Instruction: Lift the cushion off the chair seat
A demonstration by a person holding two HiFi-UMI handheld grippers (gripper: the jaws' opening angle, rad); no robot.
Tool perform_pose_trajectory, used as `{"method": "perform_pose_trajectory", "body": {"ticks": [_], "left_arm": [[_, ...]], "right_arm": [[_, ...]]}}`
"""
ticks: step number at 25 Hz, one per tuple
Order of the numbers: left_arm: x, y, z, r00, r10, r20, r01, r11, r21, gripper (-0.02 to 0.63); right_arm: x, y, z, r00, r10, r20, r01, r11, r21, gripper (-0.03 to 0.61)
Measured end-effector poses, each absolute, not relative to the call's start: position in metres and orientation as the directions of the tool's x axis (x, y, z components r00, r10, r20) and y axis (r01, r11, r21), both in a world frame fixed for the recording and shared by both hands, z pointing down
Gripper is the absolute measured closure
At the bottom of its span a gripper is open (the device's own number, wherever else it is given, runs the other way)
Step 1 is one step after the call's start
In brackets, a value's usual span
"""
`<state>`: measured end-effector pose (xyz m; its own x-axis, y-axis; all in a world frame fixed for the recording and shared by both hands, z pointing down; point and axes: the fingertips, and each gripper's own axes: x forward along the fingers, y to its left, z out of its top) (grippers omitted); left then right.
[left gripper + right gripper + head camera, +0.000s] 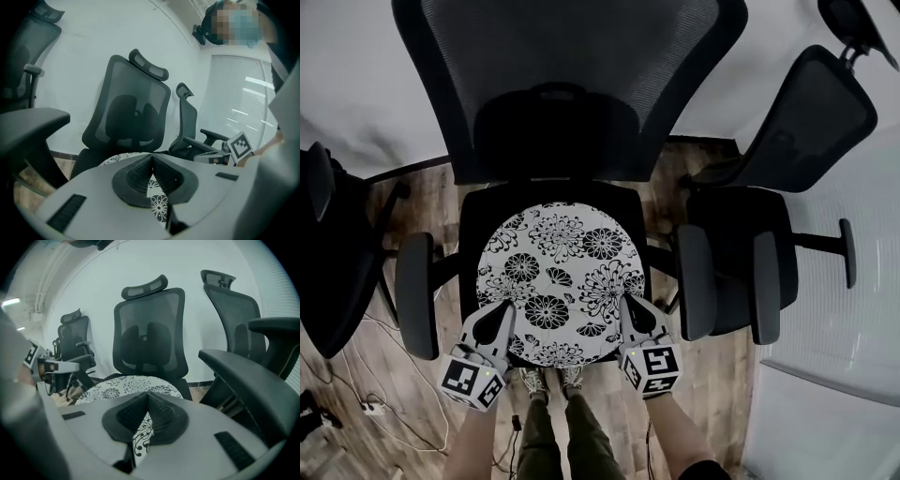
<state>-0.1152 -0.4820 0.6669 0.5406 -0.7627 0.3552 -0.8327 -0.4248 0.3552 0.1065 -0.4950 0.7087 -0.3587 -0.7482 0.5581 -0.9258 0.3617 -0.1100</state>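
The round floral cushion (pixel 558 281) lies flat on the chair seat (pixel 470 225), not yet lifted, while the left gripper (pixel 506 311) and right gripper (pixel 627 306) hover at the seat's front edge, one toward each side, jaws together and empty, apparently placed for a balanced two-sided lift.

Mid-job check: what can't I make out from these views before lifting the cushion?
Head view: front edge of the cushion, covered by the left gripper and right gripper; contact unclear.
Both gripper views: the cushion's near part, behind each gripper's own shut jaws.
All views: the cushion's underside, against the chair seat.
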Motion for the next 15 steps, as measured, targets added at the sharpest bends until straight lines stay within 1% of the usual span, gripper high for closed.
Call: {"method": "perform_pose_trajectory", "body": {"ticks": [10,15], "left_arm": [[-0.116,-0.477,0.723,0.528,-0.737,0.422,-0.841,-0.386,0.379,0.603],[-0.115,-0.477,0.731,0.526,-0.729,0.438,-0.844,-0.383,0.376,0.601]], "right_arm": [[0.107,-0.497,0.749,-0.345,-0.724,0.598,-0.928,0.358,-0.102,0.561],[0.117,-0.498,0.758,-0.29,-0.729,0.62,-0.945,0.32,-0.066,0.561]]}}
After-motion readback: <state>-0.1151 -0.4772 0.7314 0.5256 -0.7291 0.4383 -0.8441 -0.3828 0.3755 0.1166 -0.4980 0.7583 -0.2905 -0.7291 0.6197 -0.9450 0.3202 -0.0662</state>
